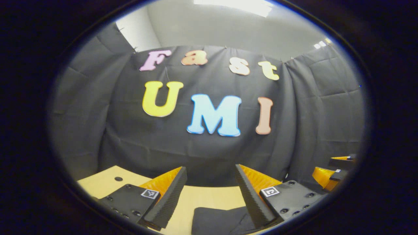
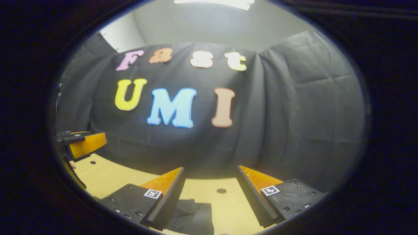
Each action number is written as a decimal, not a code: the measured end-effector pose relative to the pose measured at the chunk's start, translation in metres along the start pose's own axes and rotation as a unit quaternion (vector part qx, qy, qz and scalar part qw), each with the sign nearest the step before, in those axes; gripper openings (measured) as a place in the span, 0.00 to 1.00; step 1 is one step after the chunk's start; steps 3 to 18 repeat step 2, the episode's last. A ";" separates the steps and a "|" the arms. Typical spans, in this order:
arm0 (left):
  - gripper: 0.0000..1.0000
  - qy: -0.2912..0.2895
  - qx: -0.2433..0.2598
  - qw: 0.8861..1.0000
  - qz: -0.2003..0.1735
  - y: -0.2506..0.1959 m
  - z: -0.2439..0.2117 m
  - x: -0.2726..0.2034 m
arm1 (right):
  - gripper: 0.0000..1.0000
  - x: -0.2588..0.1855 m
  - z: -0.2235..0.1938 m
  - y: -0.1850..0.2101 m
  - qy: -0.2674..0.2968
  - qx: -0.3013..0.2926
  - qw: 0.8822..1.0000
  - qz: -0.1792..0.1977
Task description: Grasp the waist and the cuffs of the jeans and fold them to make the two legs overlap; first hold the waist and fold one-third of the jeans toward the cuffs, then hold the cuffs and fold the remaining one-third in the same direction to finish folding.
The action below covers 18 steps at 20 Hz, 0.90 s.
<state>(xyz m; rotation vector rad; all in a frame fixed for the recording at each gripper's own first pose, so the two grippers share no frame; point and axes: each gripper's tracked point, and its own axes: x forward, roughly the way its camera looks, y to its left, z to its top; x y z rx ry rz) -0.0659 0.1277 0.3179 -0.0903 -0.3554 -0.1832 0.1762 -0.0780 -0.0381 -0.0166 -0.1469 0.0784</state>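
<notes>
Hovering over jeans (image 1: 218, 220) (both jaws spread).

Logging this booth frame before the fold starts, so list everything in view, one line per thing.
jeans: one, dark, flat on the table between and below the gripper fingers.
table: one, light wood with small round holes, against the wall.
wall: black cloth, behind the table.
ceiling light: one, white, overhead.
left hand-held gripper: one, open, raised over the jeans.
right hand-held gripper: one, open, raised over the jeans.
</notes>
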 end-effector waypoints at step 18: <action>0.94 0.010 0.024 1.000 -0.007 -0.005 -0.009 -0.006 | 0.95 -0.010 -0.009 0.017 0.008 0.024 1.000 0.013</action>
